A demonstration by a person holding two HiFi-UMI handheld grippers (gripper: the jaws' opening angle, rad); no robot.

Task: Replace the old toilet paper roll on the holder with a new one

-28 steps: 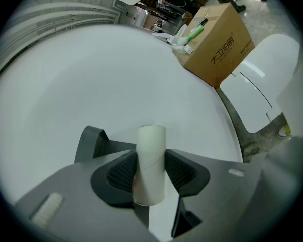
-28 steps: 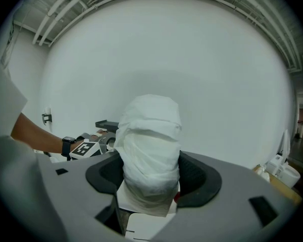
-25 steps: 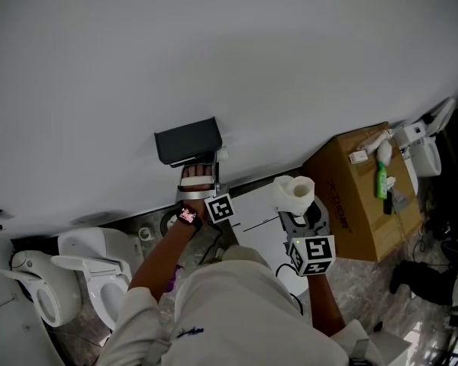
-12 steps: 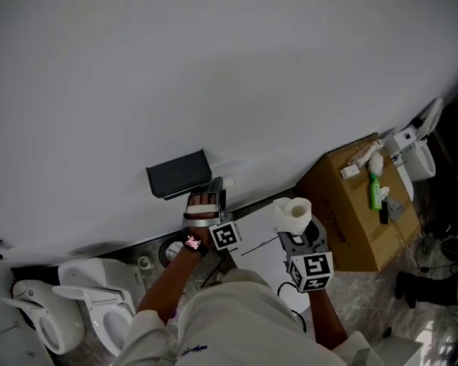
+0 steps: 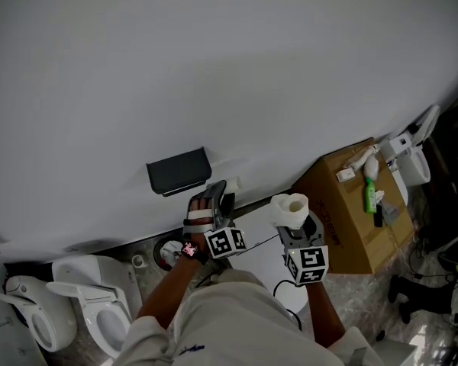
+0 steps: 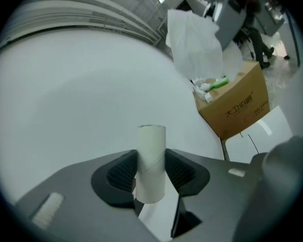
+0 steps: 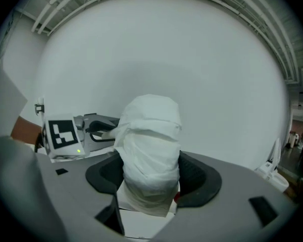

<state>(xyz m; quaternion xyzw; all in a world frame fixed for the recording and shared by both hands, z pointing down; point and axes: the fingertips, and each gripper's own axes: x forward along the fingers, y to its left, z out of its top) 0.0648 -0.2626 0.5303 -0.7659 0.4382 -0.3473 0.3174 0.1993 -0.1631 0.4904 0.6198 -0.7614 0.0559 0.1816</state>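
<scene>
Left gripper (image 6: 150,173) narrow on tube (image 6: 151,141), right gripper (image 7: 150,179) wide on roll (image 7: 150,135)

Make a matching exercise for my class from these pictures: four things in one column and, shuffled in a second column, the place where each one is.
Things
1. bare cardboard tube
2. full toilet paper roll
3. green bottle
4. black holder

Places
A. on top of the cardboard box
B. clamped in the right gripper
C. fixed to the wall
D. clamped in the left gripper

Pairs: 1-D, 2-B, 3-A, 4-C
</scene>
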